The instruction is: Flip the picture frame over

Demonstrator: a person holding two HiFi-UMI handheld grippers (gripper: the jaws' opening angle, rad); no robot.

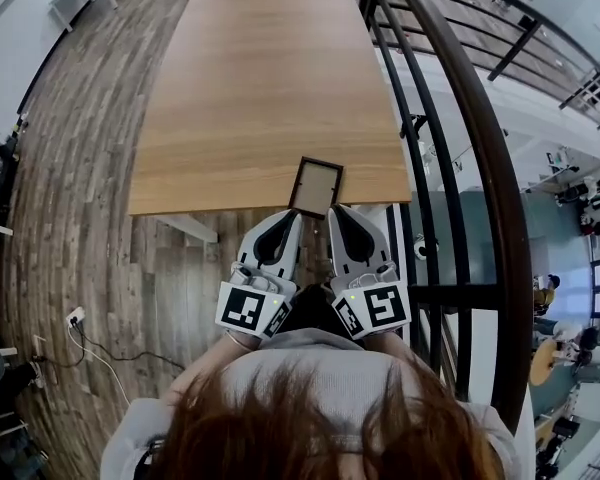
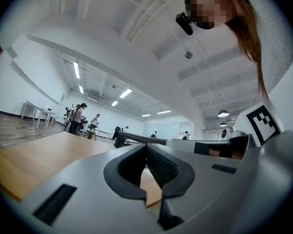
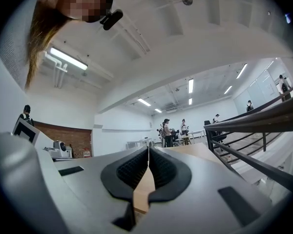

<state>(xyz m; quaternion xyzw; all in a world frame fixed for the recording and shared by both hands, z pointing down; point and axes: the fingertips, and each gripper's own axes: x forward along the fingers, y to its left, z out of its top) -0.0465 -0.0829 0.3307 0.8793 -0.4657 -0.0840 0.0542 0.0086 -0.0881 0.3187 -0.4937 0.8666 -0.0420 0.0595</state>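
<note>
- A small, dark-rimmed rectangular picture frame (image 1: 316,186) lies flat at the near edge of the long pale wooden bench (image 1: 260,88). Its near end seems to poke just past that edge.
- My left tool (image 1: 294,218) and right tool (image 1: 336,214) hang side by side just short of the frame, each with jaws pressed together on nothing.
- I judge the frame light and stiff, perhaps glazed, so fragile and slick on its face. The overhanging rim looks the best place to pinch.

Tabletop (image 1: 260,88) looks like smooth matt wood to me, picture frame (image 1: 316,187) has a dark matt rim, floor (image 1: 70,218) is grainy wood planks.
</note>
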